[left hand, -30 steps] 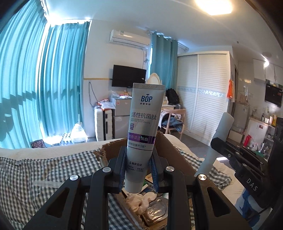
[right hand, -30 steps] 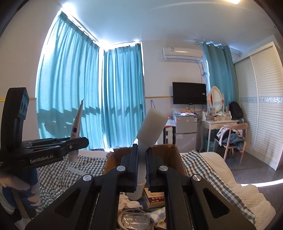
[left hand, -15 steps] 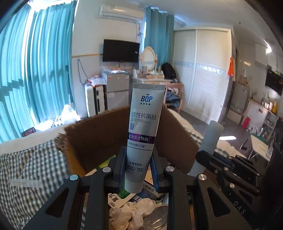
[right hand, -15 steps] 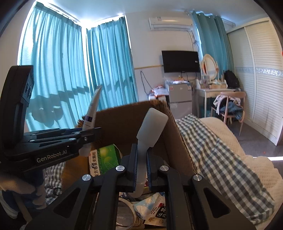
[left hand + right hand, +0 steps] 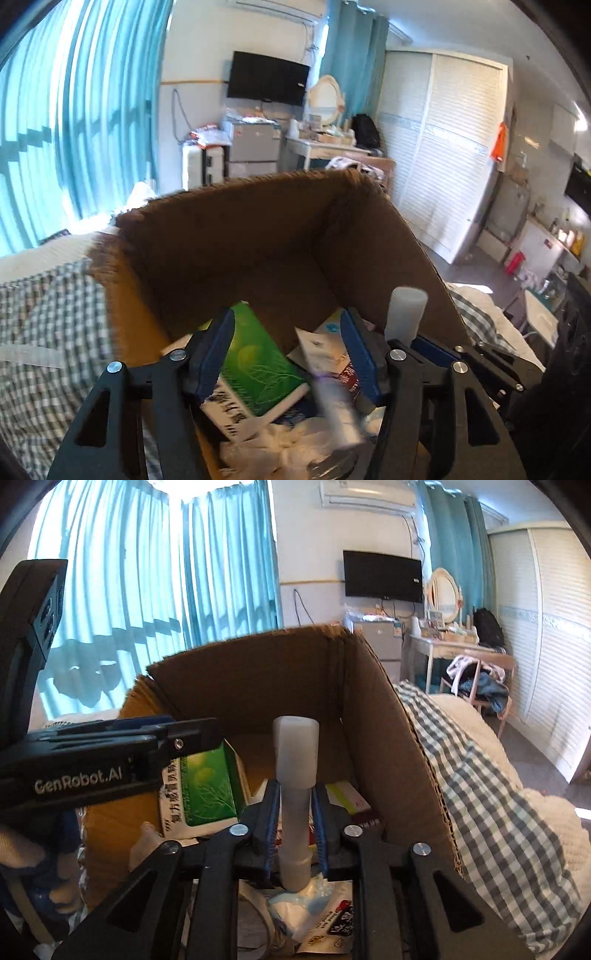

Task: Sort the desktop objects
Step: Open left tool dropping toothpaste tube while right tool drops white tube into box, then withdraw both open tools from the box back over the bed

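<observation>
A: Left wrist view: the left gripper (image 5: 291, 354) stands wide, its jaws opening. A blurred white tube (image 5: 338, 413) shows between them near five o'clock, touching neither blue pad, above the clutter in the cardboard box (image 5: 236, 236).

B: And the green carton (image 5: 258, 365)?

A: Leaning inside the box, toward seven o'clock of the gap.

B: Right wrist view: the right gripper (image 5: 295, 823) is narrow, jaws opening, the white bottle (image 5: 295, 775) upright between them, cap at twelve o'clock. I cannot tell whether the pads still press it.

A: Its base sits over a printed packet (image 5: 328, 919).
</observation>
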A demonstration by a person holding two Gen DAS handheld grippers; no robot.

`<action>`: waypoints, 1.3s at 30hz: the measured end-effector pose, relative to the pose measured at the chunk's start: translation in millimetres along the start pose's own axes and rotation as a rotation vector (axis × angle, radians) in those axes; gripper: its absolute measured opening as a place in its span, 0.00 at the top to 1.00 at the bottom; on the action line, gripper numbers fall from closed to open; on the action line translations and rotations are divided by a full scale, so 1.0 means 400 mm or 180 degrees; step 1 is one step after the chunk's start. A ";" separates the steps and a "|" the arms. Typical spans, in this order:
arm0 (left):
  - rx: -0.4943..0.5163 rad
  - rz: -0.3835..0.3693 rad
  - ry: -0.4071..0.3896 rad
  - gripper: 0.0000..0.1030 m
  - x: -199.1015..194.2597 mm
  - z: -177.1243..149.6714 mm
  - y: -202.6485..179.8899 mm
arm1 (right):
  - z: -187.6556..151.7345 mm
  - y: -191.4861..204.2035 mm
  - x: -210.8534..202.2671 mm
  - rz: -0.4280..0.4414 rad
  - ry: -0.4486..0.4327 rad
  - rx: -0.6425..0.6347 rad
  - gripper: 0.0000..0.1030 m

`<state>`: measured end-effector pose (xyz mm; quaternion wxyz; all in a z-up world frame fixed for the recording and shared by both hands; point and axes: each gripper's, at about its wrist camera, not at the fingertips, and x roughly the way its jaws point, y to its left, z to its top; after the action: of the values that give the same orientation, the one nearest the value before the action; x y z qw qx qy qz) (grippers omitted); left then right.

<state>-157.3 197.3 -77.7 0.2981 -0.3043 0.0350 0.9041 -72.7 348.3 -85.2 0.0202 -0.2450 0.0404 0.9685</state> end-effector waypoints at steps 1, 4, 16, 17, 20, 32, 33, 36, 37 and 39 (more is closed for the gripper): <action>-0.0005 0.0036 -0.0029 0.39 -0.013 0.000 0.001 | 0.003 0.001 -0.010 -0.0032 -0.0042 -0.0018 0.76; -0.0060 0.0056 -0.0118 0.33 -0.058 0.007 0.010 | 0.010 0.009 -0.040 -0.0050 -0.0151 -0.0041 0.64; -0.0273 0.0260 -0.0568 0.07 -0.267 0.034 0.070 | 0.062 0.062 -0.199 -0.0239 -0.0592 -0.0110 0.29; -0.0286 0.0282 -0.0609 0.06 -0.286 0.038 0.074 | 0.068 0.070 -0.214 -0.0254 -0.0644 -0.0109 0.26; -0.0337 0.0333 -0.0671 0.01 -0.339 0.049 0.090 | 0.083 0.098 -0.257 -0.0287 -0.0881 -0.0096 0.10; -0.0359 0.0921 -0.1027 0.00 -0.571 0.046 0.167 | 0.111 0.237 -0.365 -0.0143 -0.1297 -0.0279 0.00; -0.0358 0.0973 -0.1055 0.00 -0.590 0.044 0.173 | 0.111 0.253 -0.367 -0.0131 -0.1290 -0.0308 0.00; -0.0345 0.1104 -0.1117 0.00 -0.640 0.029 0.196 | 0.110 0.283 -0.374 -0.0042 -0.1270 -0.0377 0.00; -0.0343 0.1152 -0.1138 0.00 -0.657 0.024 0.205 | 0.109 0.295 -0.376 -0.0014 -0.1263 -0.0398 0.00; -0.0370 0.1240 -0.1174 0.00 -0.687 0.008 0.227 | 0.106 0.317 -0.381 0.0016 -0.1262 -0.0430 0.00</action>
<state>-34.8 -18.4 70.8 0.1020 -0.1385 -0.0139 0.9850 33.9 222.9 33.2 0.0088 -0.0503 -0.0288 0.9983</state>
